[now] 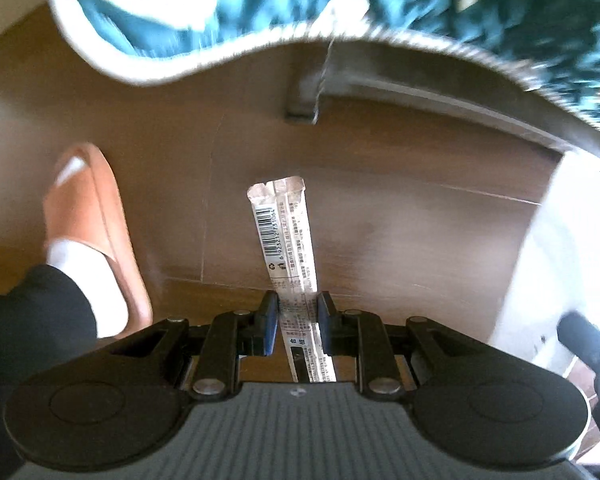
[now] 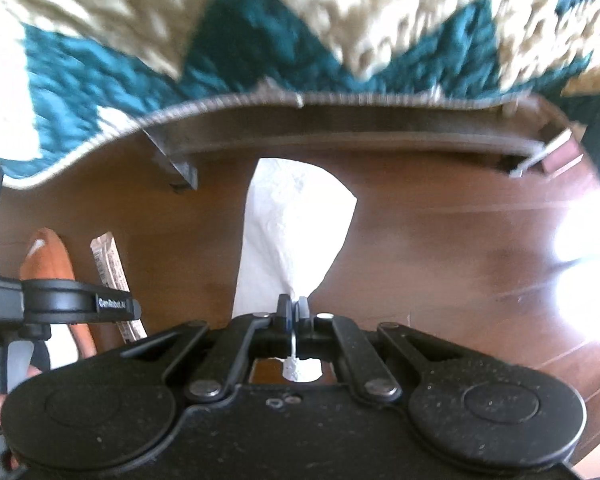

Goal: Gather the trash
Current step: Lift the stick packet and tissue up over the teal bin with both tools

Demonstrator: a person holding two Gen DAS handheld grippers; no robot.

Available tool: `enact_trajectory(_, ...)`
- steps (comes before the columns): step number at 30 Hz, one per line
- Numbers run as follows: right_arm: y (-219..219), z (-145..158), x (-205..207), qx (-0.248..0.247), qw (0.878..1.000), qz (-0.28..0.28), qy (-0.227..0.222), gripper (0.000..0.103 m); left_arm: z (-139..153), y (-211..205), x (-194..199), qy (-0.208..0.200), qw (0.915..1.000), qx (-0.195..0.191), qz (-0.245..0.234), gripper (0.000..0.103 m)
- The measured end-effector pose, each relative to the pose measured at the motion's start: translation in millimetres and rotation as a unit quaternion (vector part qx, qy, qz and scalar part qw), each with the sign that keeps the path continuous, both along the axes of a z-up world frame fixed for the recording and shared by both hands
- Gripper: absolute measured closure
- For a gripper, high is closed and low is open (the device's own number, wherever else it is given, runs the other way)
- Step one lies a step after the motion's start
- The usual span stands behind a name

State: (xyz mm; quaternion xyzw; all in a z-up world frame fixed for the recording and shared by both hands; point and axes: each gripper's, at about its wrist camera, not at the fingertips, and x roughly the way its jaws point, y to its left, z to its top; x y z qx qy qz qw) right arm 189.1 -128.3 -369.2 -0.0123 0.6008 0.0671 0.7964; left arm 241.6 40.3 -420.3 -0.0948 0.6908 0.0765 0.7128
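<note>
My left gripper (image 1: 298, 308) is shut on a long narrow sachet wrapper (image 1: 286, 232) with a barcode, which sticks straight out ahead over the wooden floor. The wrapper also shows at the left of the right wrist view (image 2: 110, 264), with the left gripper's body (image 2: 80, 300) beside it. My right gripper (image 2: 293, 307) is shut on a white paper tissue (image 2: 292, 224), which hangs forward from the fingertips above the floor. The tissue shows as a white blur at the right edge of the left wrist view (image 1: 560, 260).
A teal and cream blanket (image 2: 260, 40) hangs over a low furniture frame (image 2: 340, 136) ahead. The floor is brown wood (image 1: 400, 220). The person's foot in an orange slipper (image 1: 96, 232) stands at the left.
</note>
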Motion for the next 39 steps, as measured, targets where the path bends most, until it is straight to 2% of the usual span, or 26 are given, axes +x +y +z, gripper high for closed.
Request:
enact_trajectory(9, -10, 88, -31, 0.006, 0.996, 0.014, -0.089, 0.103, 117, -10, -23, -0.096, 0.9951, 0.009, -0.022, 0.083)
enact_trajectory(17, -16, 168, -53, 0.018, 0.981, 0.030, -0.192, 0.103, 210, -20, -33, -0.200, 0.9794, 0.014, -0.021, 0.082)
enact_trajectory(27, -38, 266, -47, 0.029, 0.948, 0.035, -0.315, 0.103, 335, -21, -26, -0.331, 0.9436, 0.016, -0.008, 0.082)
enact_trajectory(39, -68, 361, -7, 0.046, 0.912, 0.034, -0.406, 0.103, 471, -44, 17, -0.453, 0.8907, 0.029, -0.027, 0.082)
